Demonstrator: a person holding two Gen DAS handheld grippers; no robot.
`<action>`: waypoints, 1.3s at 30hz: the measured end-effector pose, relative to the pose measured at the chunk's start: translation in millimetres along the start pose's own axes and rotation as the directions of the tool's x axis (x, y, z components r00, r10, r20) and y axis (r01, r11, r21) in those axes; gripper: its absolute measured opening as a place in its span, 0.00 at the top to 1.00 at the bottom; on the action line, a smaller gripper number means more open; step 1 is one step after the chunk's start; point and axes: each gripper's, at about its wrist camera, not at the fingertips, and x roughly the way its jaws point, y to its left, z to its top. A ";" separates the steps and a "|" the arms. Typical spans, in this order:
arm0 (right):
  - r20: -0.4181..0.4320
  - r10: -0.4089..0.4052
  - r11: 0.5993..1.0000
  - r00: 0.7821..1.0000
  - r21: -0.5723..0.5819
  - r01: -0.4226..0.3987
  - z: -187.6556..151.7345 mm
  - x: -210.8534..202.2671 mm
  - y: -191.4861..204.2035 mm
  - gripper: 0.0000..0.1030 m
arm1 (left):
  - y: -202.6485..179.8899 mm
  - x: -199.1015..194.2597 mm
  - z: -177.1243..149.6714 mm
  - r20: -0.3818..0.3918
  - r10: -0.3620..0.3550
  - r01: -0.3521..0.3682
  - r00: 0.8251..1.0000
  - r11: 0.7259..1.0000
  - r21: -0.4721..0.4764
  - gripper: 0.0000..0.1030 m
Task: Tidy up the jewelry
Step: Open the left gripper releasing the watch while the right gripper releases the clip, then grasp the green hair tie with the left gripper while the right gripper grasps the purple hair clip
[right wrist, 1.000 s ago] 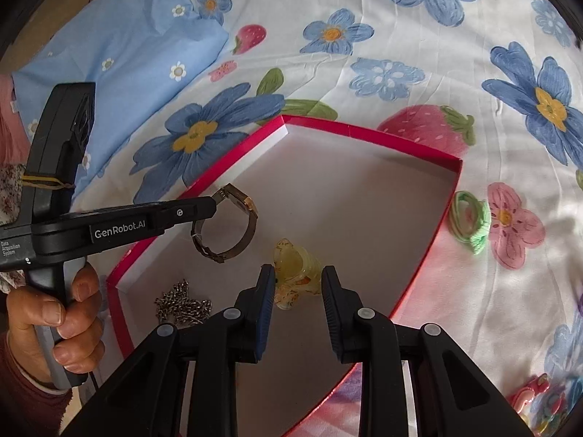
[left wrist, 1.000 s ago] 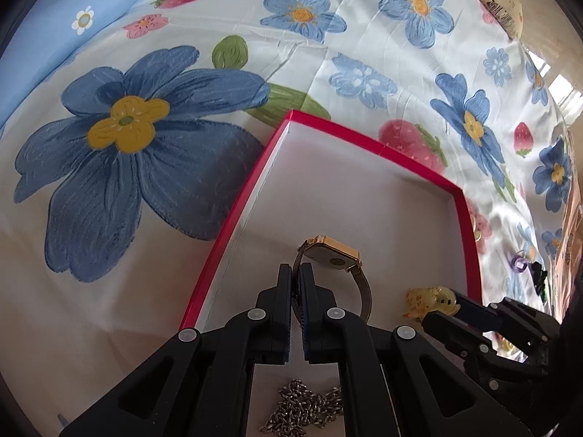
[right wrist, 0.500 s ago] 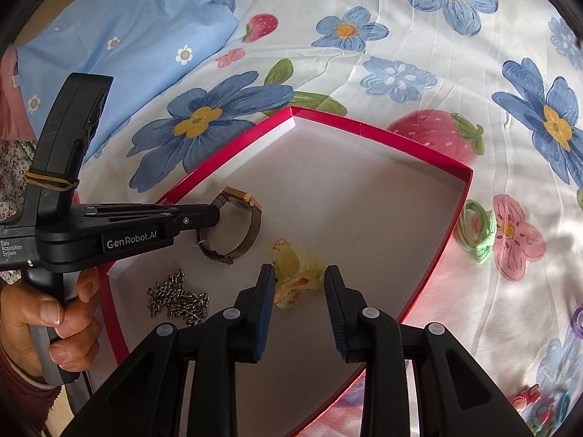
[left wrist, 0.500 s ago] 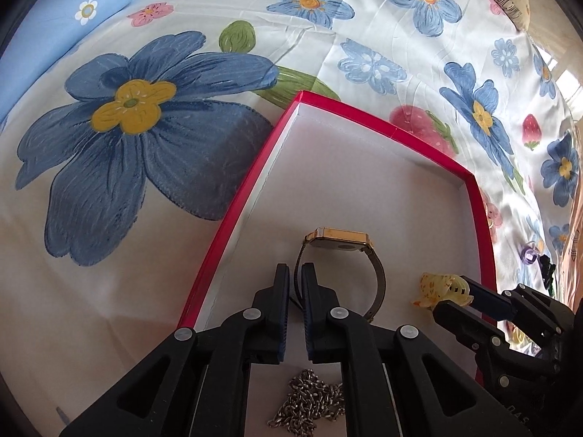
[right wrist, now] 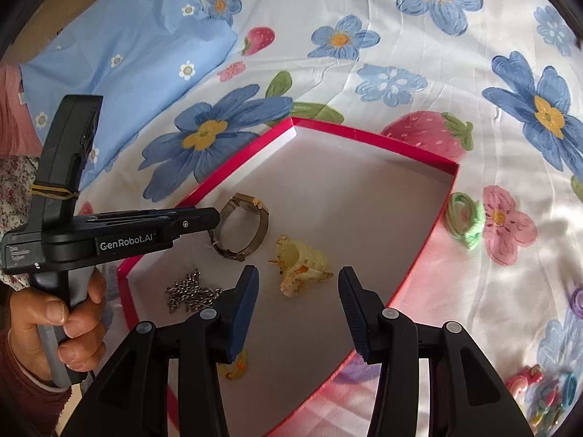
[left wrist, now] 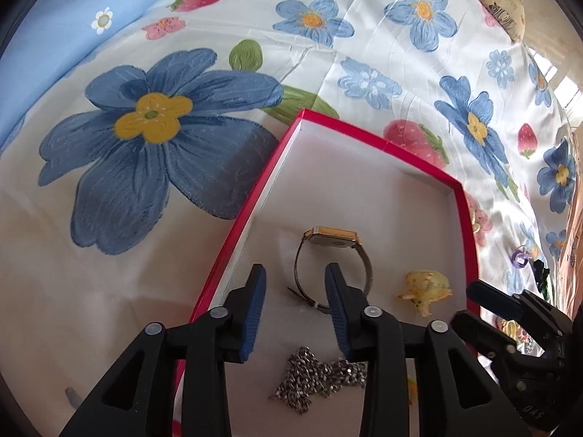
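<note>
A red-rimmed box (left wrist: 255, 196) (right wrist: 364, 133) with a white floor lies on a flowered sheet. Inside it are a gold watch (left wrist: 333, 240) (right wrist: 242, 225), a yellow hair claw (left wrist: 424, 286) (right wrist: 302, 266) and a silver chain (left wrist: 320, 375) (right wrist: 191, 291). My left gripper (left wrist: 293, 276) (right wrist: 215, 218) hangs just over the watch strap; its jaws are opening, and the strap end lies between them untouched. The jaws of my right gripper (right wrist: 298, 276) (left wrist: 484, 291) are opening too, with the claw lying free between them.
A green hair tie (right wrist: 464, 218), a purple ring (right wrist: 577, 302) and a heap of coloured clips (right wrist: 539, 389) lie on the sheet right of the box. A blue pillow (right wrist: 127, 54) sits far left. A hand (right wrist: 54, 313) holds the left gripper's handle.
Both grippers' jaws have spread apart. The left one let go of the watch strap and drew back a little; the right one let go of the hair claw, which now lies in the box.
</note>
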 end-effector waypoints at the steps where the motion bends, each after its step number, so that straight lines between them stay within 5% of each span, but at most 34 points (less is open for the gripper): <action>1: 0.012 0.001 1.000 1.000 0.008 -0.001 -1.7 -6.3 -2.1 0.54 | -2.2 -3.9 -0.4 0.007 -0.001 0.001 1.000 1.000 0.005 0.64; 10: 0.081 -0.050 0.992 0.995 0.122 0.040 -24.4 -61.0 -42.9 0.54 | -40.1 -34.8 -9.9 0.046 -0.038 0.034 0.998 0.995 0.090 0.51; 39: 0.139 -0.212 0.929 0.967 0.337 0.155 -81.0 -143.1 -140.8 0.42 | -149.9 -29.7 -24.6 -0.003 -0.113 0.108 0.994 0.937 0.332 0.48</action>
